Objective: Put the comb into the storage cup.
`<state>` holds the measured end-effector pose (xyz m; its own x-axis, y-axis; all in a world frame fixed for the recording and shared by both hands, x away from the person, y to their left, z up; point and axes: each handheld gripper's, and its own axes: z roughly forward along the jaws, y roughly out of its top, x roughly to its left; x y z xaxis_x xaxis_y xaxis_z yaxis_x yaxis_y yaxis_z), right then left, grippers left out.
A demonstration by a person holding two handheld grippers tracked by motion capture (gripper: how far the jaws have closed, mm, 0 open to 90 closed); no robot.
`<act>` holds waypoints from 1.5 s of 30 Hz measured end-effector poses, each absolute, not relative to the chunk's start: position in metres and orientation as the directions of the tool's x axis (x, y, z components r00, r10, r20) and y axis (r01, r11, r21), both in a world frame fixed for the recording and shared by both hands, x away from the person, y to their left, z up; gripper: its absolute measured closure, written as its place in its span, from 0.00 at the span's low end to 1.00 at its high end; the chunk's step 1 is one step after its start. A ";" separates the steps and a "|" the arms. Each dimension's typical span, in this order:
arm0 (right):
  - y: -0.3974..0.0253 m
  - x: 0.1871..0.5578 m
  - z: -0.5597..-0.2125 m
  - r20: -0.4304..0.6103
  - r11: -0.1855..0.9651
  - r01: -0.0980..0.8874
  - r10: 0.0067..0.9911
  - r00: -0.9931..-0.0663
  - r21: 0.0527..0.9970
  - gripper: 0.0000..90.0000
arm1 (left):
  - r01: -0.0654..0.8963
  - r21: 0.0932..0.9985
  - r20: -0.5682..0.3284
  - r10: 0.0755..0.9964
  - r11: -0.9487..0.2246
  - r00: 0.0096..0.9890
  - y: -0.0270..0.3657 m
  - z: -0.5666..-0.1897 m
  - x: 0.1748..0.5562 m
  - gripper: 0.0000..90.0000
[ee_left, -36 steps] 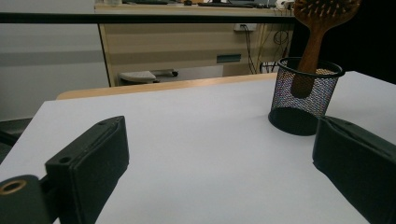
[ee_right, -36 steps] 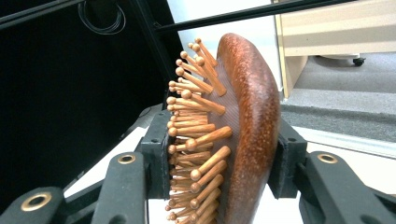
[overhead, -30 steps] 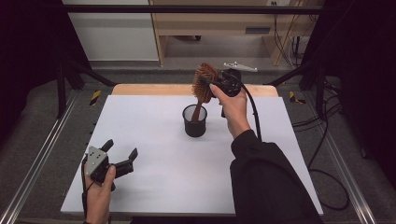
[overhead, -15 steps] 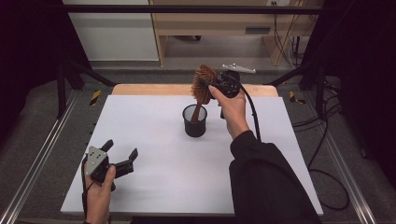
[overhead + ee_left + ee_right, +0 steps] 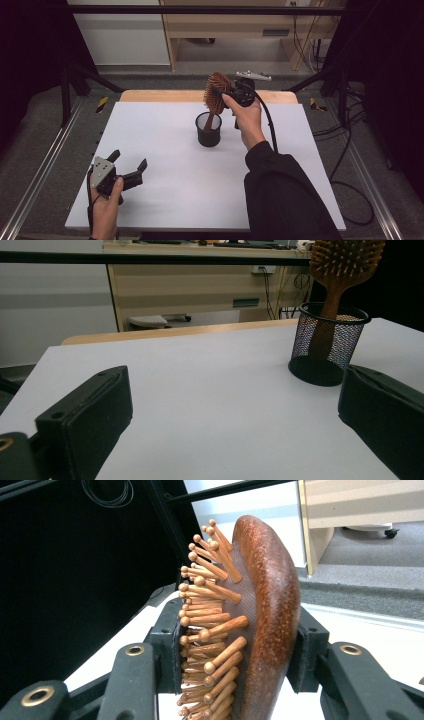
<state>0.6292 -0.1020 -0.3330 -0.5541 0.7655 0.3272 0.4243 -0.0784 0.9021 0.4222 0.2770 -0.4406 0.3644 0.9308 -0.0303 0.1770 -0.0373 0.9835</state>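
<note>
- My right gripper (image 5: 226,93) sat upper middle of the high view, jaws clamped on the head of the wooden hairbrush (image 5: 216,95), one pad on the bristle side and one on the smooth back.
- In the right gripper view the brush head (image 5: 250,625) stood edge-on between the two pads, bristles pointing to the left of the frame.
- The handle ran down into the black mesh cup (image 5: 208,131), which stood on the white desk (image 5: 165,130) right around the middle of the high view.
- My left gripper (image 5: 128,169) rested low at the lower left of the high view, jaws wide apart and holding nothing.
- From the left gripper view, the cup (image 5: 327,347) was at the right of the frame with the brush (image 5: 340,275) sticking up out of it, well apart from those jaws.
</note>
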 end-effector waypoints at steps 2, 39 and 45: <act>-0.101 0.629 -0.334 0.326 -0.074 0.427 0.765 -0.555 0.901 0.57 | 0.177 0.984 -0.030 0.931 -0.037 0.364 0.277 -0.441 0.422 0.01; -0.093 0.626 -0.339 0.332 -0.030 0.460 0.733 -0.594 0.888 0.57 | 0.180 0.983 -0.032 0.931 -0.036 0.363 0.277 -0.441 0.422 0.02; -0.091 0.628 -0.341 0.327 -0.018 0.463 0.733 -0.596 0.886 0.57 | 0.179 0.983 -0.032 0.931 -0.036 0.363 0.277 -0.441 0.423 0.02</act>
